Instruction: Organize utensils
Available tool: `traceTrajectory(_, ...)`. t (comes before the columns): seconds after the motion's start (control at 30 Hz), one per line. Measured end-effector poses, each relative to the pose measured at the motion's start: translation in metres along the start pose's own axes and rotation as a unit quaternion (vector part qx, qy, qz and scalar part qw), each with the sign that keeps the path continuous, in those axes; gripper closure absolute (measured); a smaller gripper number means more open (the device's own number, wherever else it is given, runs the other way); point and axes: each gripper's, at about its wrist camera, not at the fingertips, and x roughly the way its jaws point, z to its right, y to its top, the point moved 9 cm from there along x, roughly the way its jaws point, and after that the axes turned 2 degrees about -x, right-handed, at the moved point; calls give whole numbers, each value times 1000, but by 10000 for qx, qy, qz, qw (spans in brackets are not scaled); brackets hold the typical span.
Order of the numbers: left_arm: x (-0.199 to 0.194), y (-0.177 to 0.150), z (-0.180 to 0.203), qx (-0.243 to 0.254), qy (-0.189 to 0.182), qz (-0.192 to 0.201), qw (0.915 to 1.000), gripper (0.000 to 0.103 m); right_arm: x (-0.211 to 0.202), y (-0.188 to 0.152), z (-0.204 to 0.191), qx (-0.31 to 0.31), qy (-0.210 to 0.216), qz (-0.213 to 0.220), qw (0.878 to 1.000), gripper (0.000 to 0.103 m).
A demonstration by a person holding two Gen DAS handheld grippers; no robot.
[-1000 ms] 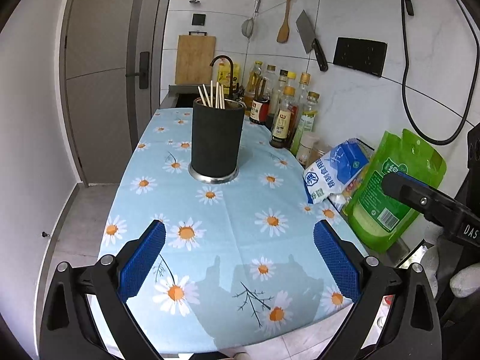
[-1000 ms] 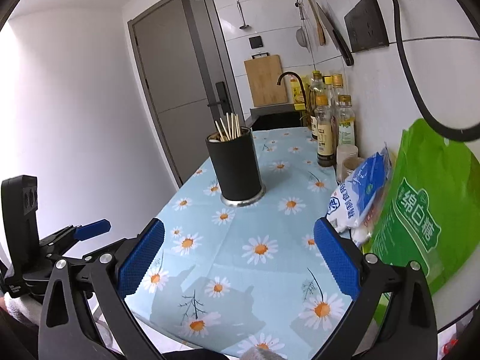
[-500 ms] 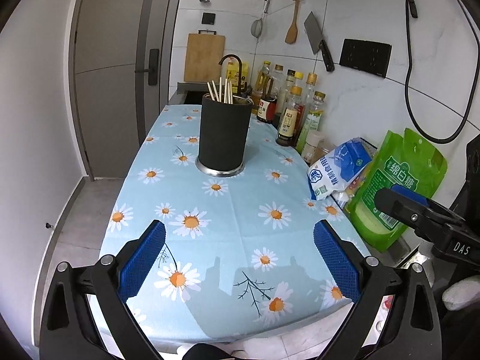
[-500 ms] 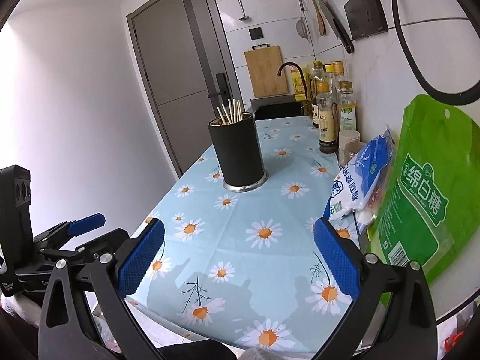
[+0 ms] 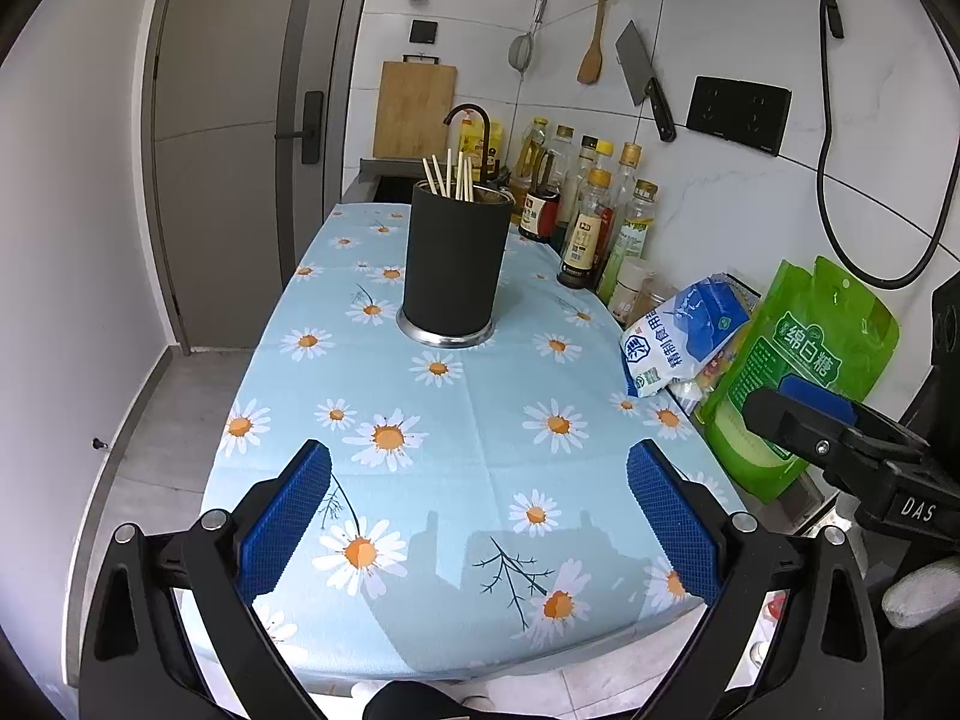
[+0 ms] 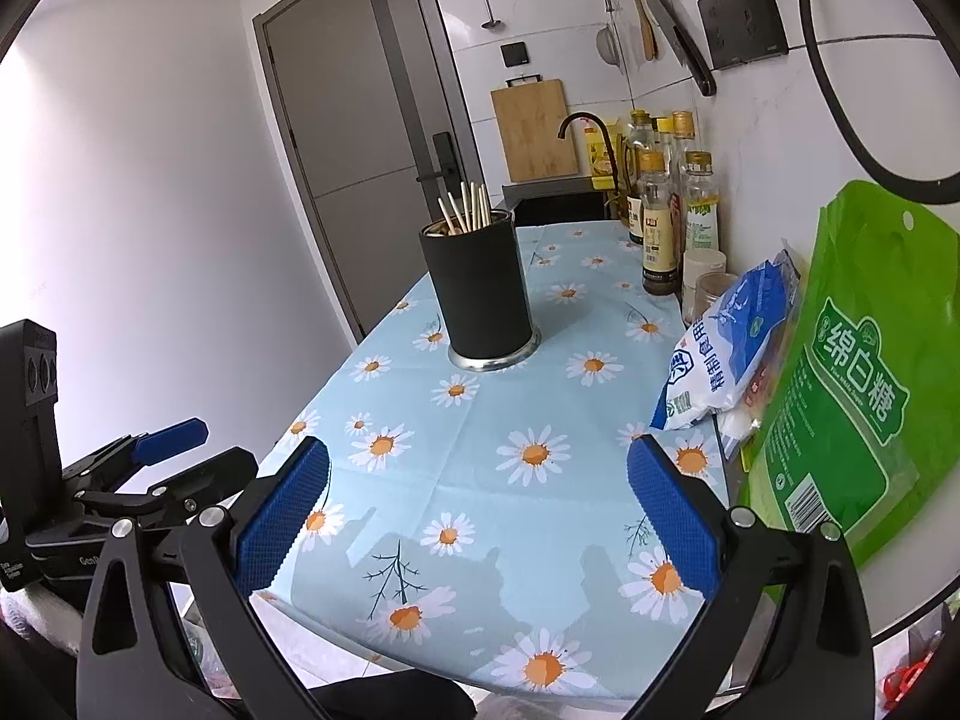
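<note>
Two grippers held wide open and empty over the near edge of the tabletop [image 5: 480, 456], with the utensil holder well beyond them.

Nearest, the left gripper [image 5: 478, 519] and right gripper [image 6: 478, 516] each show blue pads spread apart with nothing between the jaws. Past them lies bare daisy-print cloth; no loose utensil shows on it. Further on, about mid-length of the tabletop, stands the black holder [image 5: 454, 267], upright, with the chopsticks [image 5: 450, 177] rising from its mouth. Along the right edge lean a blue-and-white bag [image 5: 681, 336] and a green bag [image 5: 798, 372]; bottles [image 5: 591, 228] crowd the far right. A sound approach would probably come from above, closing on the sticks' tips while the other gripper steadies the holder.
</note>
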Motion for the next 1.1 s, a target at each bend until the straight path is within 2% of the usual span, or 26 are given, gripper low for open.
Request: traceTrajectory(1.1,10,2,4,-58,-176,-144,9997,7,10,-5,5,32,17,-208,9998,4)
